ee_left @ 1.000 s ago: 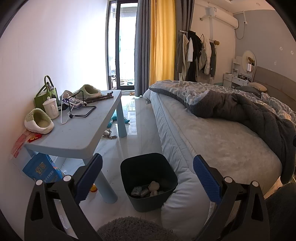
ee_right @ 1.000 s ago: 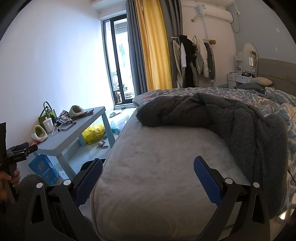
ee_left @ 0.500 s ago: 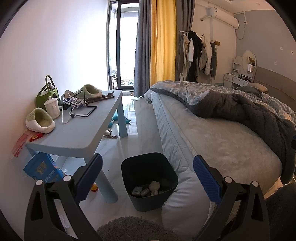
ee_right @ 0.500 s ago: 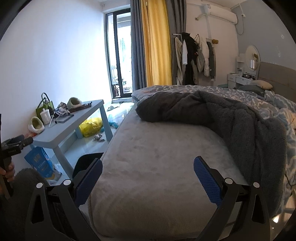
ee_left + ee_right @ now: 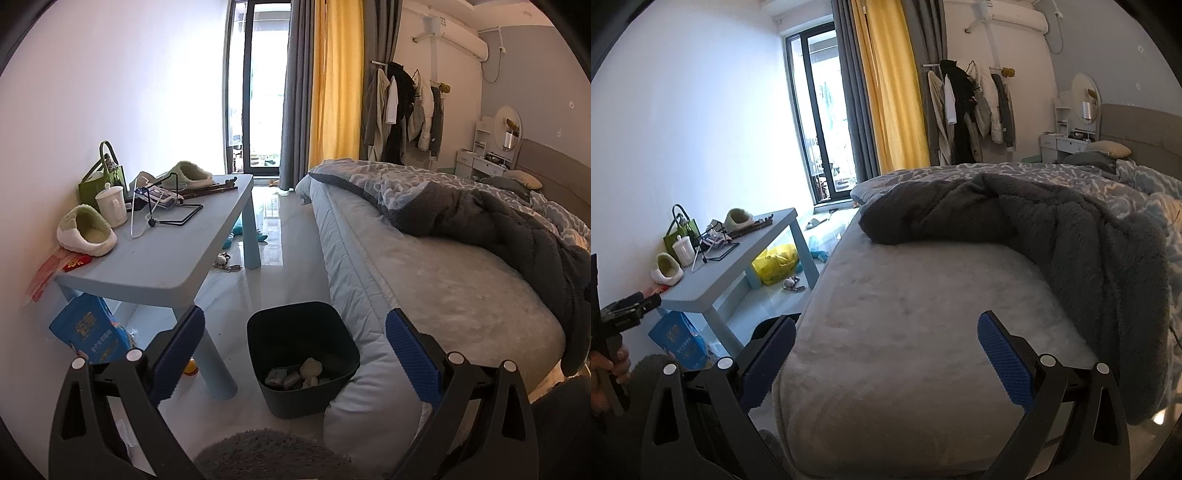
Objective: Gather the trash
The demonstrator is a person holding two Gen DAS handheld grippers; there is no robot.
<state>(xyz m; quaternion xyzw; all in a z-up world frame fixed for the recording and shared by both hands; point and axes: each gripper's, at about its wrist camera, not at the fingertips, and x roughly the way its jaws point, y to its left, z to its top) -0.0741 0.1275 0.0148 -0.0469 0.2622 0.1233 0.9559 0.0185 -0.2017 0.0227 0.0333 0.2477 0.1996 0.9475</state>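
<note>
Trash bin (image 5: 303,354) between spread, empty left tongs (image 5: 295,354); right tongs (image 5: 886,354) likewise agape.

Daylight floods in through the glass door (image 5: 258,85), blowing out the white wall (image 5: 147,92) beside it and laying a bright glare on the glossy floor (image 5: 271,221). Nearer the cameras the room is dimmer. Fisheye lenses bow straight lines, and black vignetting fills every corner. Focus is sharp throughout.
</note>
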